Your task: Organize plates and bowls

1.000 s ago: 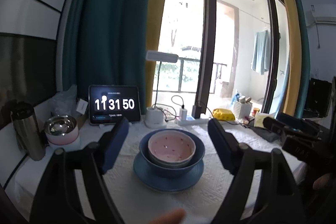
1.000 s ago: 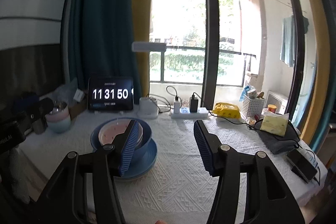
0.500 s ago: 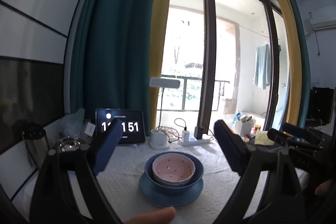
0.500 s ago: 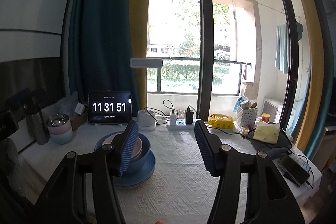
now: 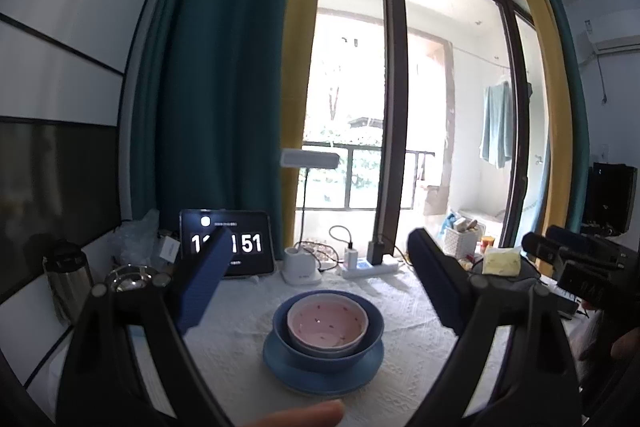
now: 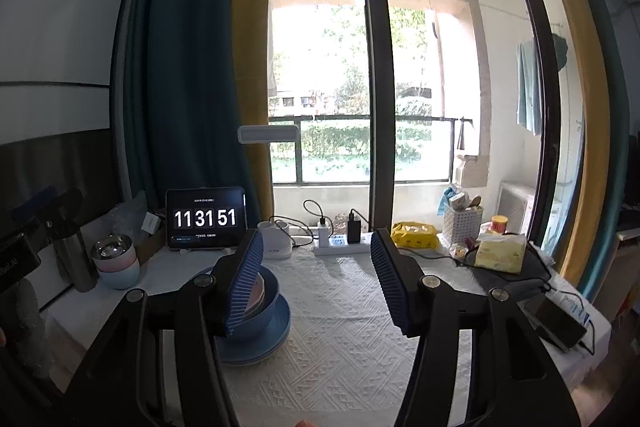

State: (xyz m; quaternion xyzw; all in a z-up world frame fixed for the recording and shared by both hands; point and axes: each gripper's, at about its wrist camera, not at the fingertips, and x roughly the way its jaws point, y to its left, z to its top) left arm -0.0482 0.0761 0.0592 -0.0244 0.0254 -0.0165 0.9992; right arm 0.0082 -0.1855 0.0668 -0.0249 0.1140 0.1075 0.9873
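The pink bowl [image 5: 327,323] sits nested inside the blue bowl [image 5: 328,347], which stands on the blue plate [image 5: 323,373], all one stack on the counter [image 5: 404,307] toward its left side, set in from the near edge. A second ago the left gripper [image 5: 316,287] hung low and close over this stack; now both grippers have lifted and drawn back, so the stack looks smaller and lower in the left wrist view. The left gripper has spread wider over that second and stands released, nothing between its jaws. The right gripper [image 6: 316,283] is also released, half spread and empty, its left finger merely overlapping the stack in view. My reading is that the stacking is done and the hands are retreating; the two small bowls [image 6: 116,263] by the tablet clock [image 6: 205,218] at the far left corner stay untouched.
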